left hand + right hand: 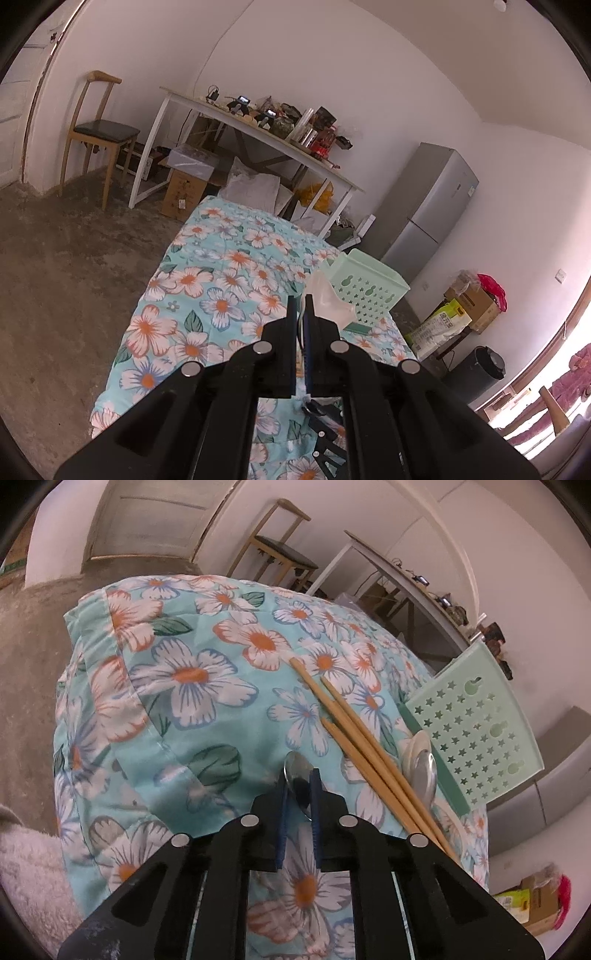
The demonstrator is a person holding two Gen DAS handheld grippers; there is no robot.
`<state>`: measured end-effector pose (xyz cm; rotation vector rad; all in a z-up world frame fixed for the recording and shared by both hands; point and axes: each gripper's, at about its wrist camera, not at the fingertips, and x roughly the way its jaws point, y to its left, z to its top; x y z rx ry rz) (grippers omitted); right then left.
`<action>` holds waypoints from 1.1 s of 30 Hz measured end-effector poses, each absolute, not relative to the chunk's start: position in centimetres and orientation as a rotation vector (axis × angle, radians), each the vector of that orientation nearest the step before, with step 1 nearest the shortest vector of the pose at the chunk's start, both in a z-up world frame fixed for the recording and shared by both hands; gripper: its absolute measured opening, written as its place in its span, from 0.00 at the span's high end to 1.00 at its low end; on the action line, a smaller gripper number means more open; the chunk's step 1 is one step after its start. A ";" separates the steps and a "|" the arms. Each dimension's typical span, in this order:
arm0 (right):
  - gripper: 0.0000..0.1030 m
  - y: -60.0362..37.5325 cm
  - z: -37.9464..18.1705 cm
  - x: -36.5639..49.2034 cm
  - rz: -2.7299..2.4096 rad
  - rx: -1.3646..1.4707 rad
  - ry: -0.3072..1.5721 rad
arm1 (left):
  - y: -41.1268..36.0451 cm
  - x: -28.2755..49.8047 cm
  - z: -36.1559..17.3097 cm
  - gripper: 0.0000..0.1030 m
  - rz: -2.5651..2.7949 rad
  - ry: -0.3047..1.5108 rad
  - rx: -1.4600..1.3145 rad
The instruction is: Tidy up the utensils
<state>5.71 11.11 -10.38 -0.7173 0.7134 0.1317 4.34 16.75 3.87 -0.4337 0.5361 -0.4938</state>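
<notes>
right gripper jaws pinch metal spoon by bowl edge – may twist free; left gripper jaws clamp white spoon near basket.

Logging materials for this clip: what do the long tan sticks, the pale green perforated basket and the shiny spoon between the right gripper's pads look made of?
Sticks: likely bamboo or wood, matte tan. Basket: moulded plastic, star cutouts. Spoon: metal, mirror-like reflections.
</notes>
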 end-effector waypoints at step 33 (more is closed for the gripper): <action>0.99 -13.9 10.0 3.8 0.240 0.332 0.372 | -3.6 24.7 13.4 0.98 -0.541 0.830 0.370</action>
